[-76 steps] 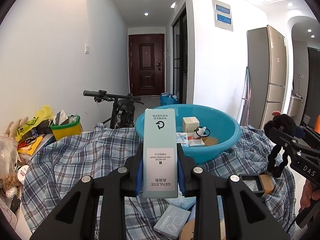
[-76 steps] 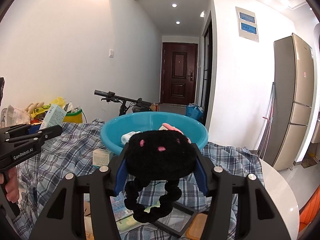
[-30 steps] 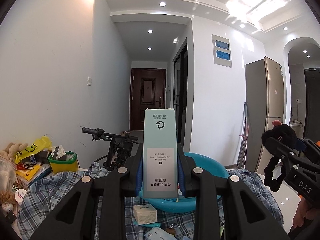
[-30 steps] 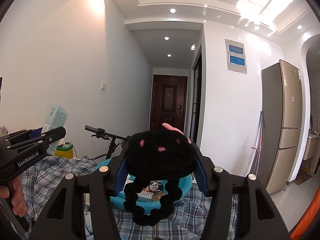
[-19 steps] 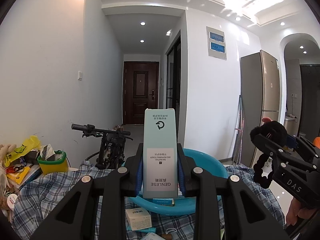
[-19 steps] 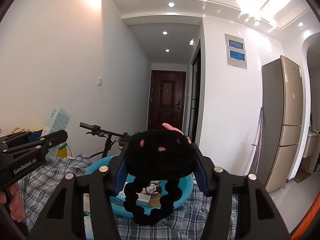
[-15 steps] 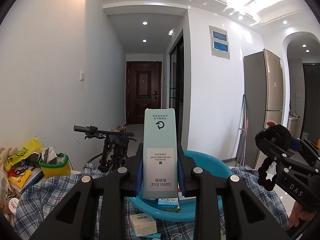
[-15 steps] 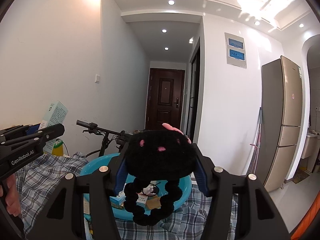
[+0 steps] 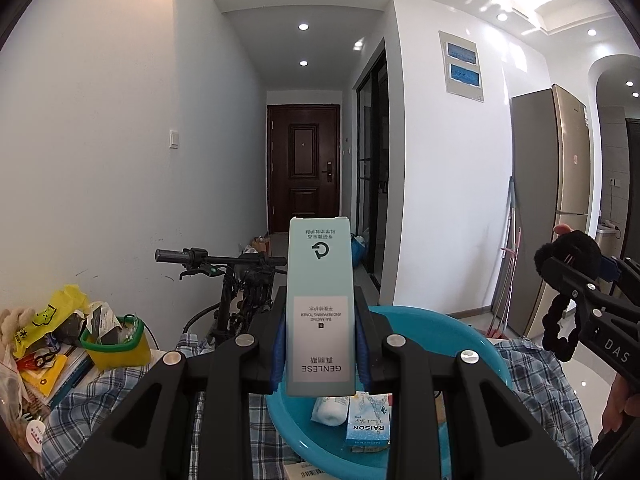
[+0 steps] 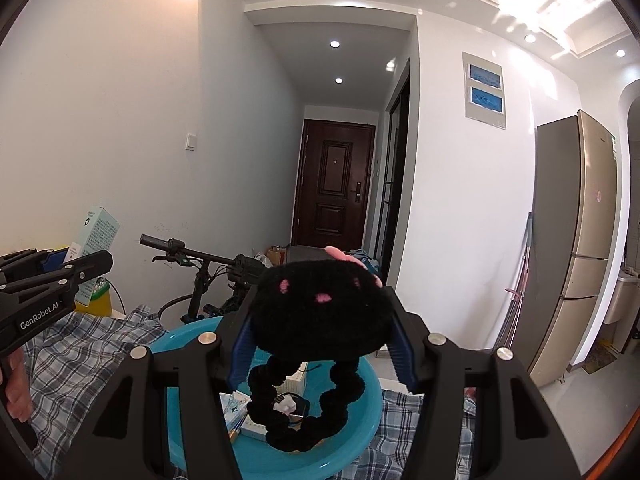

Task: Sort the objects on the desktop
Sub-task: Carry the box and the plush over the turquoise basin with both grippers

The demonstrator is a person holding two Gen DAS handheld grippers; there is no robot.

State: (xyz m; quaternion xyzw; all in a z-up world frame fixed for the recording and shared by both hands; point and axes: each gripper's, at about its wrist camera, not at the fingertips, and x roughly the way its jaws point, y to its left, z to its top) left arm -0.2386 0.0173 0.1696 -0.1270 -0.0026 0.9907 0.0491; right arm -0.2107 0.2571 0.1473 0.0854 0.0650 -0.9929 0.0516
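Observation:
My left gripper is shut on a tall pale green toner box, held upright above the near rim of the blue basin. The same box shows at the left of the right wrist view. My right gripper is shut on a black plush scrunchie with pink dots, whose loop hangs over the blue basin. From the left wrist view that scrunchie sits at the right edge. Small boxes and a white tube lie inside the basin.
A plaid cloth covers the table. A yellow and green tub and cluttered books and bags stand at the left. A bicycle leans behind the table. A person's hand grips the left handle. A fridge stands at the right.
Both grippers have moved forward toward the basin with their loads still held. The basin now lies closer and lower in both views, and its contents show under the fingers.

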